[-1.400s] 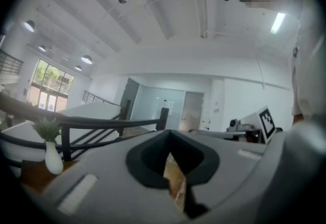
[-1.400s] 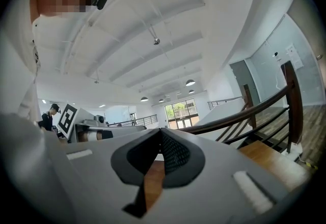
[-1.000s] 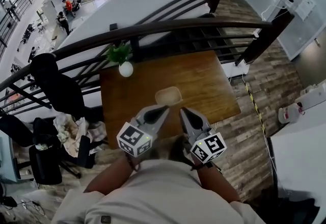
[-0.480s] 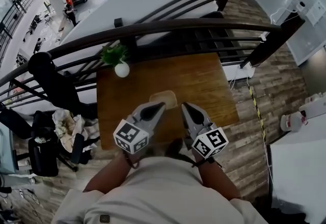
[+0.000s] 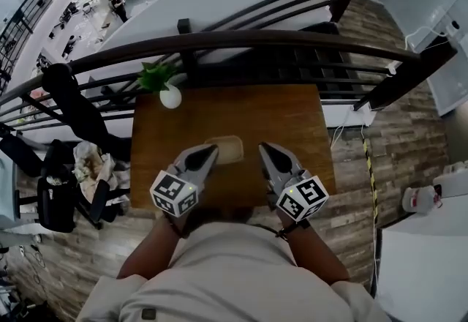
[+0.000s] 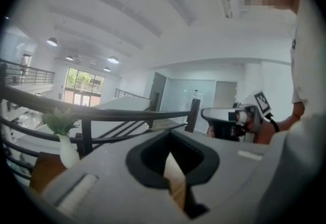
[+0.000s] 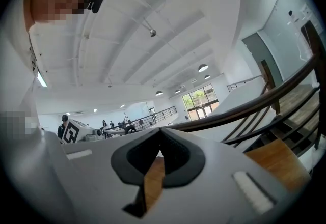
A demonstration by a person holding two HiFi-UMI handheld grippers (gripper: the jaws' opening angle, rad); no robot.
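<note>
In the head view a small wooden table [image 5: 289,119] stands against a dark railing. On it lies a shallow tan tray [image 5: 226,149]. My left gripper [image 5: 210,150] hovers over the table with its tips at the tray's left edge, jaws together and nothing between them. My right gripper [image 5: 264,147] hangs just right of the tray, also shut and empty. In the left gripper view the left gripper [image 6: 169,134] points up and level over the railing. The right gripper view shows my right gripper [image 7: 160,134] with a strip of table beneath.
A white vase with a green plant [image 5: 169,93] stands at the table's back left corner, vase [image 6: 66,149]. The dark railing [image 5: 256,39] runs behind the table. A black chair with clothes [image 5: 69,105] sits left. A white desk [image 5: 424,269] is at lower right.
The head view has shifted, so table and tray sit lower and nearer the grippers. Both grippers tilted down towards level; the right gripper now shows in the left gripper view.
</note>
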